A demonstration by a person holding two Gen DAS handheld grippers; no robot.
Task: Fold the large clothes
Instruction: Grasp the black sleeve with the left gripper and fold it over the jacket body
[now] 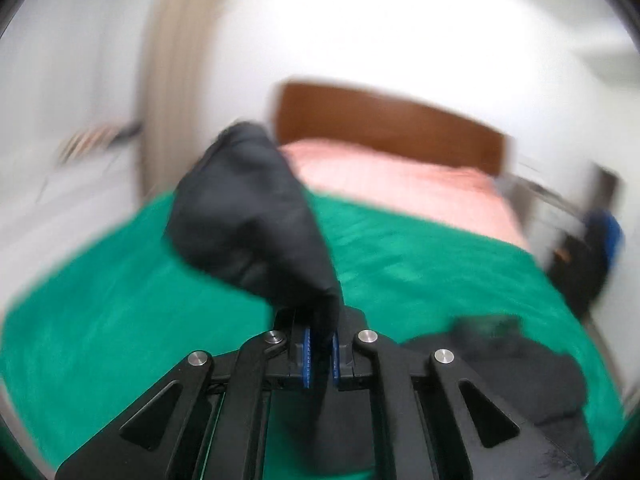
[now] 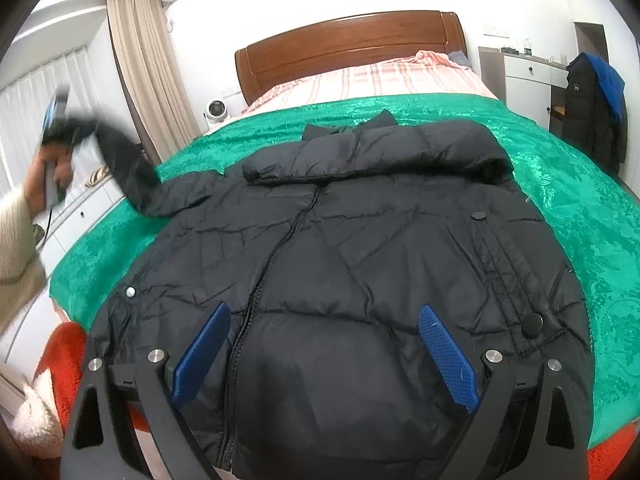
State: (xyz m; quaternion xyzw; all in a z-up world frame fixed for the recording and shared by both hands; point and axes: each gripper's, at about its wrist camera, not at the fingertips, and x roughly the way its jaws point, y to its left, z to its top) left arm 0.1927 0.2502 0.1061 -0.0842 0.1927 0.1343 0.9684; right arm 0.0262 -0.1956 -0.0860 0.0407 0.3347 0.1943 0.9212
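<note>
A black puffer jacket [image 2: 360,240] lies front up, zipped, on the green blanket [image 2: 580,200] of a bed. One sleeve is folded across the chest near the collar. My left gripper [image 1: 320,352] is shut on the cuff of the other sleeve [image 1: 256,216] and holds it raised; in the right wrist view that sleeve [image 2: 124,160] stretches up and left to the left gripper [image 2: 60,120]. My right gripper [image 2: 324,336] is open and empty, hovering over the jacket's lower front.
The bed has a wooden headboard [image 2: 352,48] and a pink striped sheet [image 2: 380,76]. A dark coat [image 2: 592,108] hangs by a white cabinet at right. A curtain [image 2: 148,68] and small fan [image 2: 216,112] stand at left. A red cover [image 2: 64,356] lies at the bed's near corner.
</note>
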